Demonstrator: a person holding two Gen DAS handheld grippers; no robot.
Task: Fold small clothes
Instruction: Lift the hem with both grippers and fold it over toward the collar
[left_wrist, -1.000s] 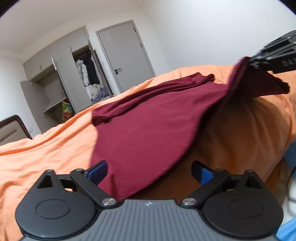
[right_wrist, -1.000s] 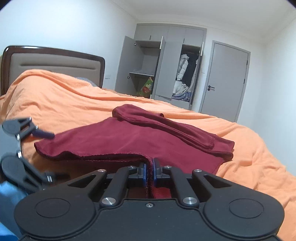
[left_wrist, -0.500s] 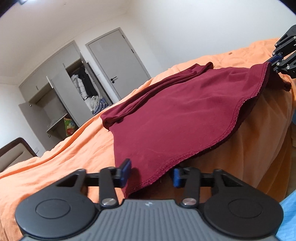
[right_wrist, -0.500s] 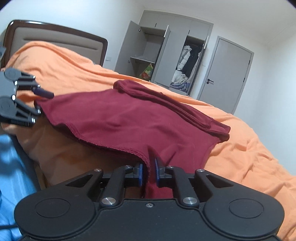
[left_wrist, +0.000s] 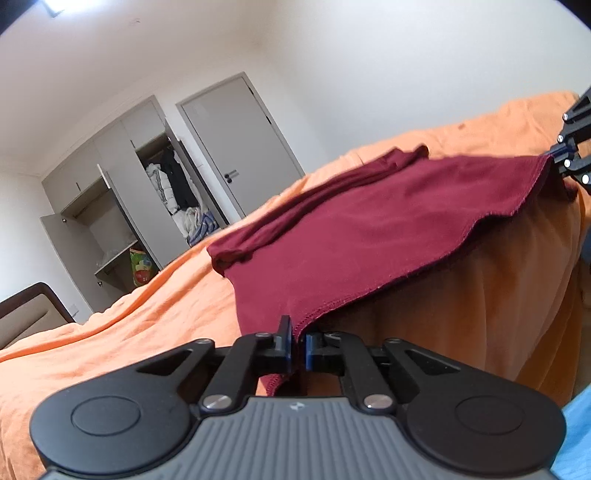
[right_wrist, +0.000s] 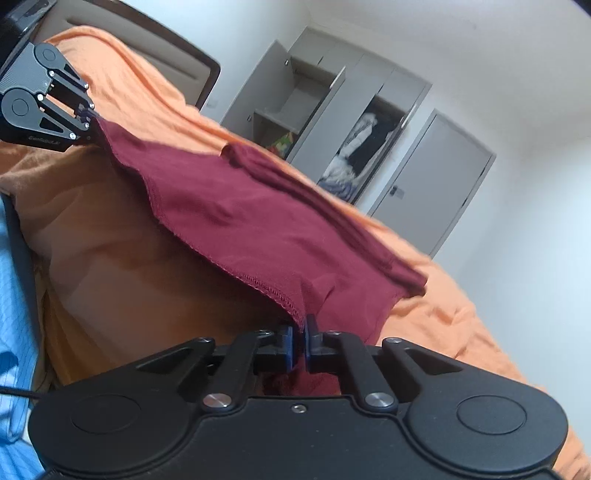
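A dark red garment (left_wrist: 362, 225) lies on an orange bed cover (left_wrist: 147, 325), its hemmed near edge lifted off the bed's side. My left gripper (left_wrist: 297, 345) is shut on one corner of that hem. My right gripper (right_wrist: 298, 341) is shut on the other corner of the garment (right_wrist: 236, 206). Each gripper shows in the other's view: the right gripper (left_wrist: 557, 153) at the far right, the left gripper (right_wrist: 88, 114) at the upper left. The hem stretches between them. The garment's far end is bunched into folds.
The orange cover (right_wrist: 436, 306) drapes over the bed's near edge. A dark headboard (right_wrist: 155, 48) stands behind. An open grey wardrobe (left_wrist: 147, 206) with clothes inside and a closed grey door (left_wrist: 240, 144) are at the far wall. Light blue fabric (right_wrist: 14, 280) lies low beside the bed.
My left gripper has gone from open to shut on the hem's corner. Both grippers have moved apart and the hem is now stretched between them. The right stayed shut.
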